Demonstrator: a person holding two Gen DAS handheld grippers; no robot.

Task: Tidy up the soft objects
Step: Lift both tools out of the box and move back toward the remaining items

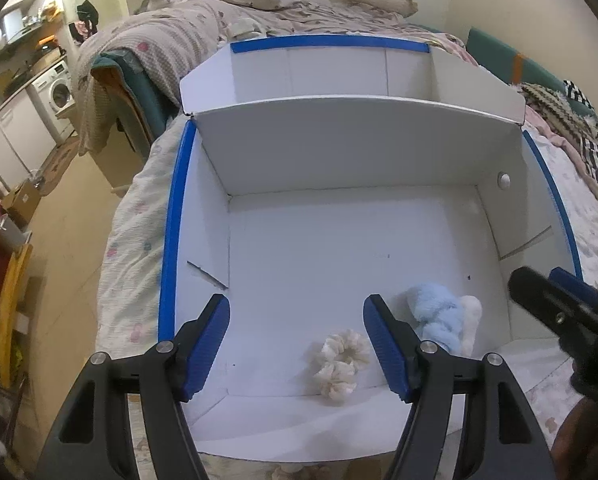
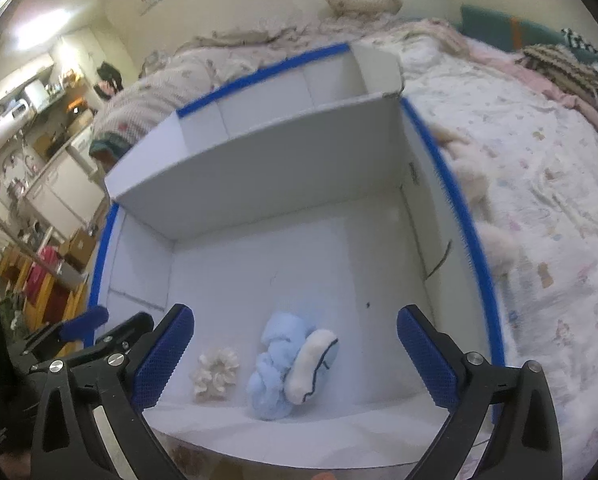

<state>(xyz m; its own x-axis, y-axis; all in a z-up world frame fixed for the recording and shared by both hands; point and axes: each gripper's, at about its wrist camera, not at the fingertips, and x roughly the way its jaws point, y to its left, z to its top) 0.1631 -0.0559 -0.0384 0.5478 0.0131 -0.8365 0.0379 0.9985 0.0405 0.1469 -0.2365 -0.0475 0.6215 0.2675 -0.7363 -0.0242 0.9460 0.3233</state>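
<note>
Both claws hang over the near edge of the white box (image 1: 203,240), which sits on the bed (image 2: 539,208), and both are wide apart, holding nothing. The right claw (image 2: 295,356) has the blue plush (image 2: 275,368) almost straight ahead between its fingers, its long axis running roughly along the view, so the right is likely better placed for it. The left claw (image 1: 297,344) has the cream scrunchie (image 1: 339,364) just right of centre. Inside the box: one plush, one scrunchie. Several pale fluffy items (image 2: 495,244) lie outside on the bed by the box's right wall; their count is unclear.
</note>
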